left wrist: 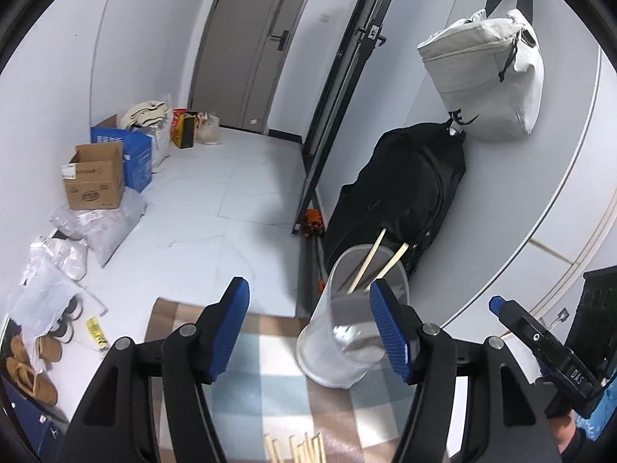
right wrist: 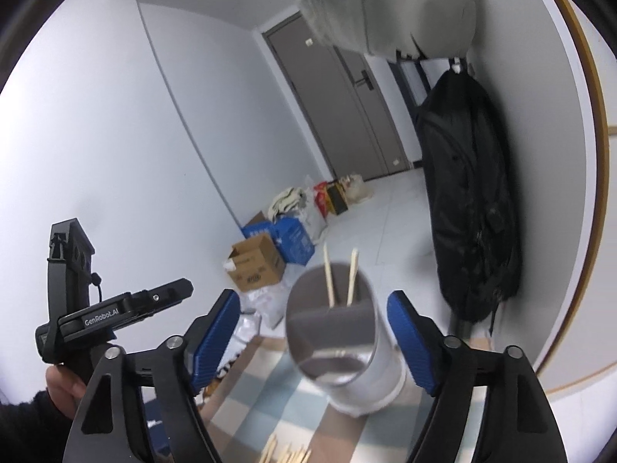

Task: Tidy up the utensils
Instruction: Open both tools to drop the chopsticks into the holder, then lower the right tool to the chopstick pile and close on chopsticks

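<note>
Cup [right wrist: 339,332]: clear, upright near the far edge of the checked cloth [left wrist: 270,347], two chopsticks [right wrist: 341,277] inside.
Loose chopsticks [left wrist: 297,447]: near edge, below both grippers, long axes pointing toward the cup.
Left gripper [left wrist: 308,328], right gripper [right wrist: 314,335]: jaws apart, empty; neither clearly nearer.

Home entryway, likely apartment. Grey entrance door [left wrist: 246,38] at far end; cardboard boxes [left wrist: 96,177], bags left of door along wall; shoes [left wrist: 34,362] nearer; bags hung on wall right of door.
</note>
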`<state>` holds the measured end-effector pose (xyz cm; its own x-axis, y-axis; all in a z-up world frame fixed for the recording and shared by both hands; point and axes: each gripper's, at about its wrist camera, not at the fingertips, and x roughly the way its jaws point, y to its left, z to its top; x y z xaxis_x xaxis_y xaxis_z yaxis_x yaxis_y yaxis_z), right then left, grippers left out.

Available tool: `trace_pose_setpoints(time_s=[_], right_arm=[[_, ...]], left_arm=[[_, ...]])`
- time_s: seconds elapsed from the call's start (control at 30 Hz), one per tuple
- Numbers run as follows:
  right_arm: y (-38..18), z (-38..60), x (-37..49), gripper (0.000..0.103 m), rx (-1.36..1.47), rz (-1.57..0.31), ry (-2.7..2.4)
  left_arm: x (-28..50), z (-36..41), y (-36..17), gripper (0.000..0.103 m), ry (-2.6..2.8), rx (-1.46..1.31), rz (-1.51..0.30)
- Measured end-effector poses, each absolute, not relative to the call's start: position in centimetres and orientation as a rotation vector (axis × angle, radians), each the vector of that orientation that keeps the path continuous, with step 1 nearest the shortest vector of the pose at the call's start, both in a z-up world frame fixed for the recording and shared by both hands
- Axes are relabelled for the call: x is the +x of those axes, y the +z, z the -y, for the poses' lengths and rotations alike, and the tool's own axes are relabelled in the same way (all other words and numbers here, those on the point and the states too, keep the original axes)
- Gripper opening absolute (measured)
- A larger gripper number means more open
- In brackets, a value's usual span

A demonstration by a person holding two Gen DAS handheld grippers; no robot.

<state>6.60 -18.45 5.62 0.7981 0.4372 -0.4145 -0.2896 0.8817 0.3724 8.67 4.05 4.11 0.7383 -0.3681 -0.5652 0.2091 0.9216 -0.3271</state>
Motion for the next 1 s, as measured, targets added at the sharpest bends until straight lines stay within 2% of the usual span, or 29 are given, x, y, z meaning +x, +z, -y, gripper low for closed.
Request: trace_pose_setpoints(time_s=[0.1, 0.17, 0.33, 0.43, 0.73, 0.87, 1.0], right_arm=[[4.5, 17.5, 5.7, 0.084, 0.284, -0.55, 0.407], [3.6, 16.6, 5.3, 0.087, 0.276, -0.584, 0.416], [0.9, 14.7, 4.5, 0.087, 0.255, -0.673, 0.429], [-1.0, 13.9, 4.5, 0.087, 0.253, -0.738, 0.424], [-5.9, 9.9, 5.2, 0.085, 0.203, -0.953, 0.483], [-8.0, 6.7, 6.3, 0.068, 0.134, -1.054, 0.534], [-9.7, 4.0, 7.4, 0.061, 0.051, -1.11, 0.536]], left_arm=[[7.4, -4.6, 3.1, 0.063, -0.306, -0.262, -0.682], [6.7, -5.0, 2.3, 0.069, -0.289, -0.269, -0.683], [5.4, -6.1, 0.2, 0.072, -0.244, -0.287, -0.711], [4.9, -6.7, -1.2, 0.08, -0.215, -0.294, -0.732], [4.0, -9.9, -3.5, 0.081, -0.13, -0.304, -0.762], [3.9, -11.2, -4.3, 0.081, -0.084, -0.321, -0.784], [3.8, -12.5, -5.1, 0.081, -0.061, -0.348, -0.816]])
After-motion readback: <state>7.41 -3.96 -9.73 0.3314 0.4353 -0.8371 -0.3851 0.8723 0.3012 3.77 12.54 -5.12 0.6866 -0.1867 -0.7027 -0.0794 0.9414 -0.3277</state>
